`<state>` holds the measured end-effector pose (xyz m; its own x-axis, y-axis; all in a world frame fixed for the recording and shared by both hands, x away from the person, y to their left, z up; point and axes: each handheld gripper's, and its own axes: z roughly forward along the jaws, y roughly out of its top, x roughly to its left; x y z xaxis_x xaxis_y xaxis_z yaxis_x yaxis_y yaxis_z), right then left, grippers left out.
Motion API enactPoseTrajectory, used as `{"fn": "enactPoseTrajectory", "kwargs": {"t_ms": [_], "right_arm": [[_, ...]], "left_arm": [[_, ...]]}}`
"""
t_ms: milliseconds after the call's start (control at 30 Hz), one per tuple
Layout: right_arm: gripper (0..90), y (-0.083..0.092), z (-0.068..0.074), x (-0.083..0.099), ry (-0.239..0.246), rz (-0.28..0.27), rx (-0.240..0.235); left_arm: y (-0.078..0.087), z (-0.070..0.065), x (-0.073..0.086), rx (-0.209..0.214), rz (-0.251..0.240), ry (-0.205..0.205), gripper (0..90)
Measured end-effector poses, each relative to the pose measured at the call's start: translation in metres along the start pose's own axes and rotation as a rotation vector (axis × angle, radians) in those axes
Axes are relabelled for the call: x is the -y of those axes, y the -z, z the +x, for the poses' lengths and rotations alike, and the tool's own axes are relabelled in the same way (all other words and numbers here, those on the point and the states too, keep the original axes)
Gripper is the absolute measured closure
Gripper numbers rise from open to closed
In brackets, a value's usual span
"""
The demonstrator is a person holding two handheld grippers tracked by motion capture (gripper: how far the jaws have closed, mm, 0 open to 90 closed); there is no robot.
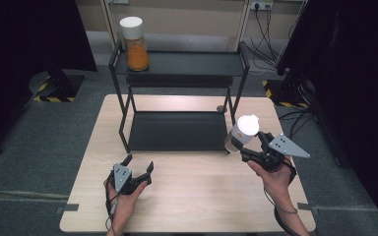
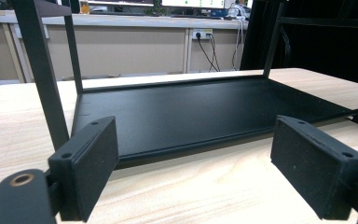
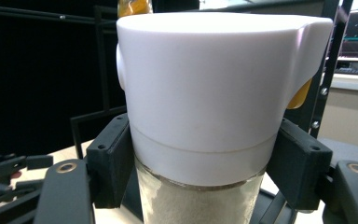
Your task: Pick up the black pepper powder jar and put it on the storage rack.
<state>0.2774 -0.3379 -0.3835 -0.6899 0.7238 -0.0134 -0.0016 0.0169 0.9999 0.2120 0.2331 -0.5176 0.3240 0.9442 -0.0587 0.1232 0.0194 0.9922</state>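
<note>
Grey carpeted floor [image 1: 39,142] surrounds a pale wooden table [image 1: 192,196]; dark curtains stand at both sides, and a beige wall with sockets and hanging cables runs along the back.

Item: black metal two-tier rack [image 1: 177,130], standing on the far half of the table. Lower tray bare; in the left gripper view its black surface [image 2: 205,112] lies flat just beyond the jaws, with the rack's uprights rising at left and right.

Item: jar of orange contents [image 1: 137,51] with a white lid, upright at the left end of the rack's upper shelf.

Item: glass jar of pale powder [image 1: 240,133] with a white lid, held off the table just right of the rack's front right corner, tilted, lid toward the camera in the high view. In the right gripper view the white lid [image 3: 214,88] looms large, with the glass and pale granular contents [image 3: 196,200] below it.

Item: right tongs [image 1: 256,147], held in the person's right hand [image 1: 275,174], clamped on the pale jar; the two black pads [image 3: 109,161] press the glass just under the lid on either side.

Item: left tongs [image 1: 138,169], held in the left hand [image 1: 123,196] low over the near left part of the table, jaws spread wide with nothing between them, pointing toward the rack
</note>
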Motion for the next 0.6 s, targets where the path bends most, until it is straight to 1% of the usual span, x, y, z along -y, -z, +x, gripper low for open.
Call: {"fn": "enactPoseTrajectory", "kwargs": {"t_ms": [367,600], "right_arm": [[30.8,-0.009,-0.006,-0.021,0.012,-0.038,0.014],[30.8,-0.015,-0.008,-0.032,0.010,-0.060,0.017]], "left_arm": [[0.000,0.000,0.000,0.001,-0.001,-0.003,14.3],[0.000,0.000,0.000,0.000,0.000,-0.002,14.3]]}}
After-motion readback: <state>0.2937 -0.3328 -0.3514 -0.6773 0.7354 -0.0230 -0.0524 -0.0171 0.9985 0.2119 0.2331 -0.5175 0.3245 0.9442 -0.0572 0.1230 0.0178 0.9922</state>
